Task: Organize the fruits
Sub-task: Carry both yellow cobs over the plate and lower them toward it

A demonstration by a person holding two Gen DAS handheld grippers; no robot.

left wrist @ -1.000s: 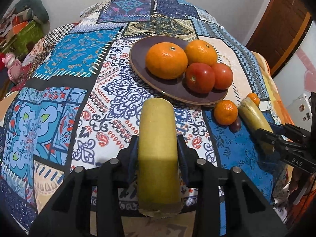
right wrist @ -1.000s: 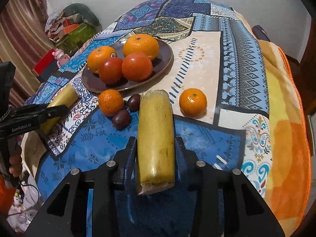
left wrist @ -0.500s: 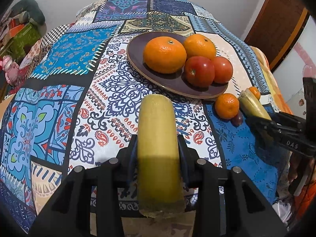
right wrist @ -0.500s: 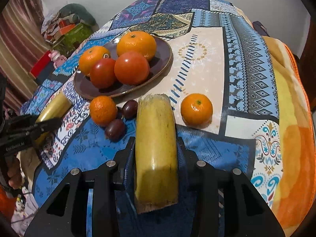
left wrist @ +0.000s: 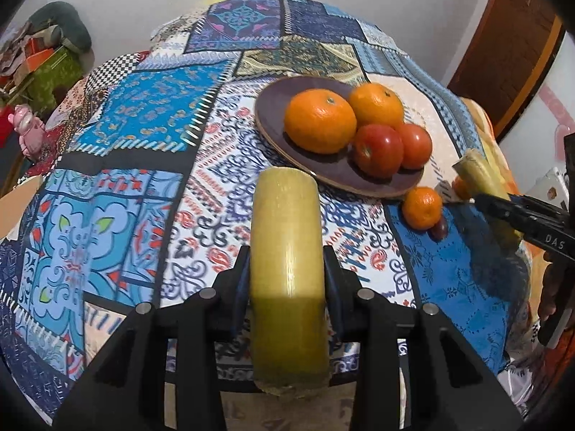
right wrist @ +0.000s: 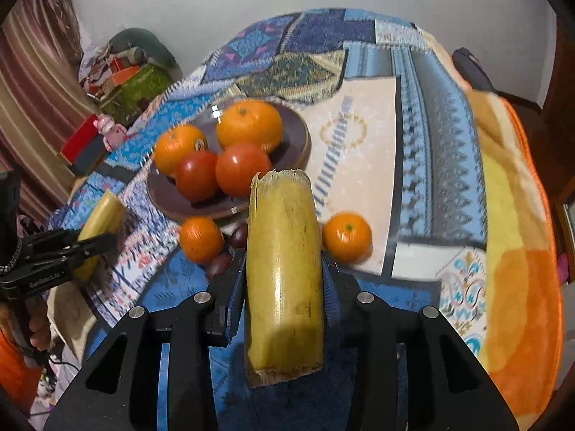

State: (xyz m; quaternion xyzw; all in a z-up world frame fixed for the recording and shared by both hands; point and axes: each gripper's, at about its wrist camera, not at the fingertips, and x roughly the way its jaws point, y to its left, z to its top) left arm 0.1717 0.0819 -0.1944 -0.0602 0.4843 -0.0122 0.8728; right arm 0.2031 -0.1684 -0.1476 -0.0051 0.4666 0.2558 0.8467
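Observation:
My left gripper (left wrist: 287, 269) is shut on a thick yellow-green stalk piece (left wrist: 285, 215), held above the patterned cloth in front of the brown plate (left wrist: 273, 107). On the plate lie two oranges (left wrist: 320, 125) and two tomatoes (left wrist: 377, 149). My right gripper (right wrist: 283, 265) is shut on a second yellow stalk piece (right wrist: 282, 222), above the blue patch of cloth. Beside the plate (right wrist: 165, 194) rest two mandarins (right wrist: 201, 239) (right wrist: 346, 237) and two dark plums (right wrist: 219, 264). Each gripper shows at the edge of the other's view: the right gripper (left wrist: 503, 212) and the left gripper (right wrist: 93, 248).
The patchwork cloth (left wrist: 143, 115) covers a rounded table whose near edge drops off just under both grippers. An orange blanket (right wrist: 517, 287) hangs over the right side. Boxes and a pink toy (left wrist: 30, 136) lie beyond the left edge, and a wooden door (left wrist: 503, 36) stands at the right.
Both grippers keep their hold on the stalk pieces. The right wrist view has tipped up slightly, so the plate sits lower in it; the fruit on the cloth has not moved.

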